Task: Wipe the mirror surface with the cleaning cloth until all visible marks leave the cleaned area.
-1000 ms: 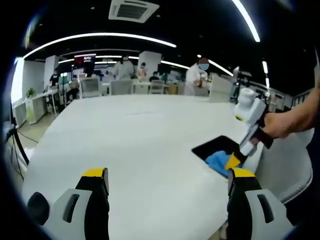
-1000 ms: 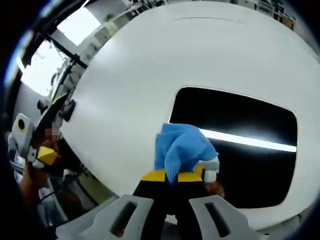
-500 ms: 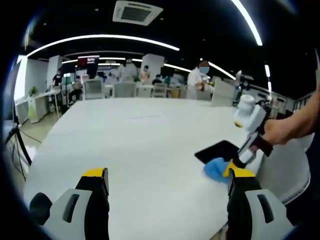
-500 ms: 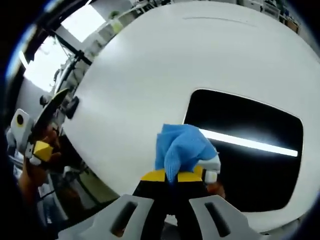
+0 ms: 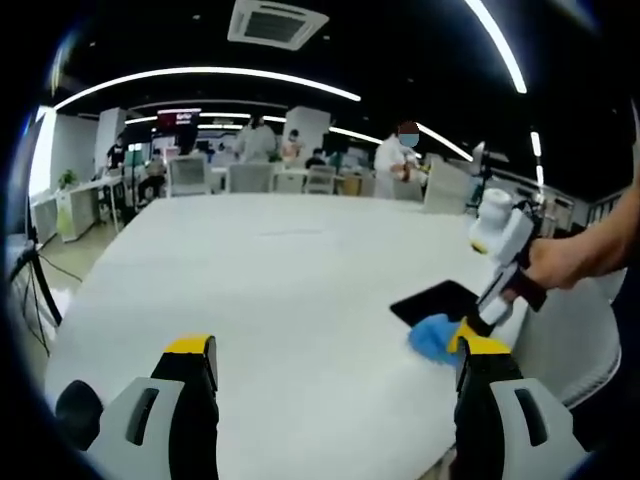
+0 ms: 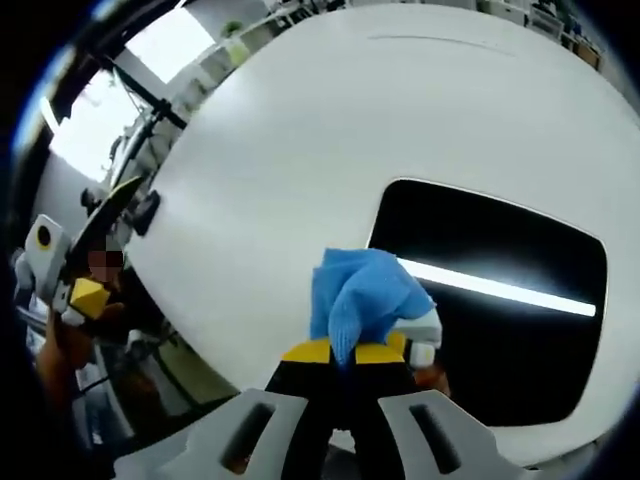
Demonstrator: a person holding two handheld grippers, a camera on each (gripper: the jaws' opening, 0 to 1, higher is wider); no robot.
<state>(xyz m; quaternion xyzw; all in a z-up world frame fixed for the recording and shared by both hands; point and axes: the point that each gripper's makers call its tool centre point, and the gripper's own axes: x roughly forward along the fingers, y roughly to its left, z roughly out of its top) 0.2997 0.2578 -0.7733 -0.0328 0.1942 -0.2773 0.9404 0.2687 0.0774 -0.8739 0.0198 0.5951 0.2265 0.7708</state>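
Now the right claw (image 6: 345, 352), clamped on the blue cleaning cloth (image 6: 365, 295), sits low centre in the right gripper view, barely shifted from half a second ago after sliding leftward off the mirror (image 6: 500, 300) onto the white table (image 6: 270, 190); the wipe seems paused at the edge. The left claw (image 5: 335, 365) hangs open, idle
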